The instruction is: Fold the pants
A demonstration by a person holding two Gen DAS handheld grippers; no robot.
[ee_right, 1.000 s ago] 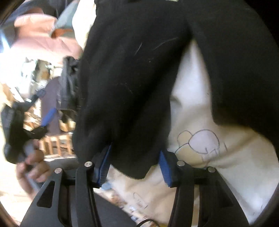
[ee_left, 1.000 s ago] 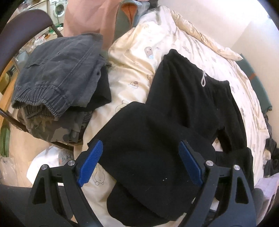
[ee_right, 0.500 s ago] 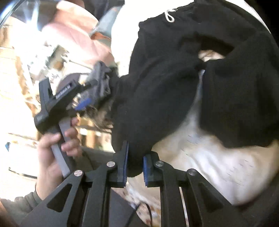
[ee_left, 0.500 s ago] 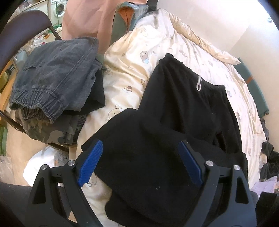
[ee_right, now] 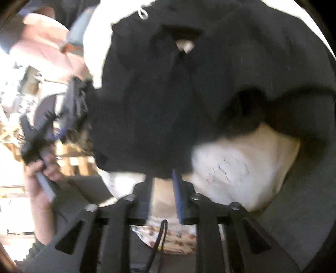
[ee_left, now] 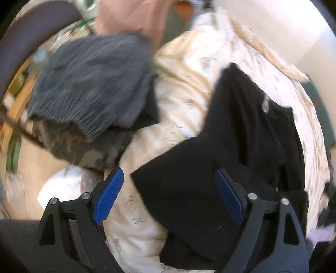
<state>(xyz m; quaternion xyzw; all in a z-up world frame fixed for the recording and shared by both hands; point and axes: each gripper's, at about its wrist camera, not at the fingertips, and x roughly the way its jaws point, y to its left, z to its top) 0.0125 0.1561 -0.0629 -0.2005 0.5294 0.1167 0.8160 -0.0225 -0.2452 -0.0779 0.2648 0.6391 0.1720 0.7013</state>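
Note:
Black pants [ee_left: 241,126] lie on the cream printed bed cover [ee_left: 182,94], the white drawstring [ee_left: 265,104] at the far end and one leg folded over toward me. My left gripper [ee_left: 168,171] hovers over that folded leg, open wide, nothing pinched. In the right wrist view the pants [ee_right: 168,94] fill the frame. My right gripper [ee_right: 162,173] sits at the near hem with its jaws opening. Pale bedding shows between the pads and no cloth is pressed there. Both views are motion-blurred.
A stack of folded grey and camouflage pants [ee_left: 90,88] rests on a dark chair [ee_left: 31,27] left of the bed. A pink garment [ee_left: 130,16] hangs behind. In the right wrist view a hand [ee_right: 40,174] holds the left gripper at the bed's left edge.
My right gripper was shut on the pants hem half a second ago and has since risen and spread its jaws off it. The left gripper drifted sideways over the folded leg, still open.

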